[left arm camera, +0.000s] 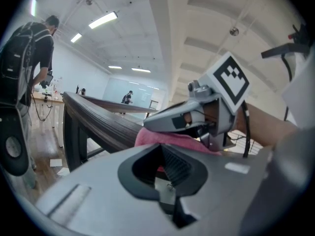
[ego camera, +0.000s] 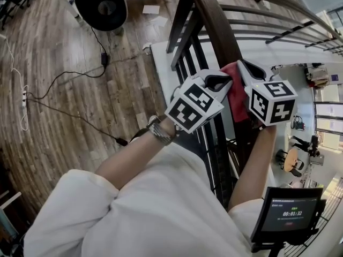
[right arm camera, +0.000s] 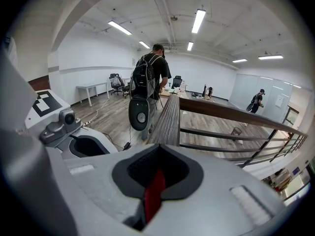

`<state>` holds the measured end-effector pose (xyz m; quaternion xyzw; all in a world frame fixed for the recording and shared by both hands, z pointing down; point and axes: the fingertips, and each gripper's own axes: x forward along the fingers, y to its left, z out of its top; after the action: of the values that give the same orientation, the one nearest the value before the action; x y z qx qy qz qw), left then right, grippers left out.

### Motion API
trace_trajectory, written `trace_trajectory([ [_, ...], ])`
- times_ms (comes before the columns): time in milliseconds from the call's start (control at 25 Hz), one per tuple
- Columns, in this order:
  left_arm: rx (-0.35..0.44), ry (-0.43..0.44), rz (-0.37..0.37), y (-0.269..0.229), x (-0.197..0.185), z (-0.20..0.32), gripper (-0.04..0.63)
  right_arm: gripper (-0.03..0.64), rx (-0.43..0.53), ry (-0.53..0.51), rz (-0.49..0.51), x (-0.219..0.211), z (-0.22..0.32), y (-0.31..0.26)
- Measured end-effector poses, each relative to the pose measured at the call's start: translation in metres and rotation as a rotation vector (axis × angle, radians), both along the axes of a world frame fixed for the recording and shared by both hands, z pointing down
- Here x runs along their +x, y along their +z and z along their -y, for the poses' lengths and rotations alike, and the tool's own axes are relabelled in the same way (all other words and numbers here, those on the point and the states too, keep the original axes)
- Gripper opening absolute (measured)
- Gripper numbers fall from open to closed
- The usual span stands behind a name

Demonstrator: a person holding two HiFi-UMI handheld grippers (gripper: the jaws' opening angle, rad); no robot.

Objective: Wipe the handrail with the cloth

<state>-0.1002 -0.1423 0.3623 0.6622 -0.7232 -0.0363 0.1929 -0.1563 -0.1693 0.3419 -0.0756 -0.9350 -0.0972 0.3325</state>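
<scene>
The left gripper [ego camera: 223, 81] is clenched on one edge of the red cloth [ego camera: 236, 96], with only a sliver of fabric showing between its jaws, so that hold looks thin. The cloth lies over the dark wooden handrail [ego camera: 211, 20], bunched between the two tools. The right gripper [ego camera: 245, 68] pinches the other edge, a red strip caught in its closed jaws. If either tool drags along the rail harder than its pinch can bear, the fabric would probably pull free. On the right the railing overlooks a lower floor [ego camera: 300, 143], where a dropped cloth would be out of reach.
</scene>
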Motion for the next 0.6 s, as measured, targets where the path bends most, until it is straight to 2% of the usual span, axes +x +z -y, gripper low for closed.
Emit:
trace_trajectory([
  [240,0.009,-0.040,0.012,0.0022,0.0010,-0.0002,0.022,0.005,-0.018,0.011,0.001,0.0018,0.0034,0.0023],
  [480,0.013,-0.036,-0.002,0.0039,0.0007,-0.0041,0.143,0.005,-0.036,0.014,0.006,0.0005,0.0067,0.0011],
  [600,0.018,-0.031,0.012,0.0028,-0.0008,-0.0029,0.174,0.005,-0.037,0.014,0.005,0.0008,0.0071,0.0010],
])
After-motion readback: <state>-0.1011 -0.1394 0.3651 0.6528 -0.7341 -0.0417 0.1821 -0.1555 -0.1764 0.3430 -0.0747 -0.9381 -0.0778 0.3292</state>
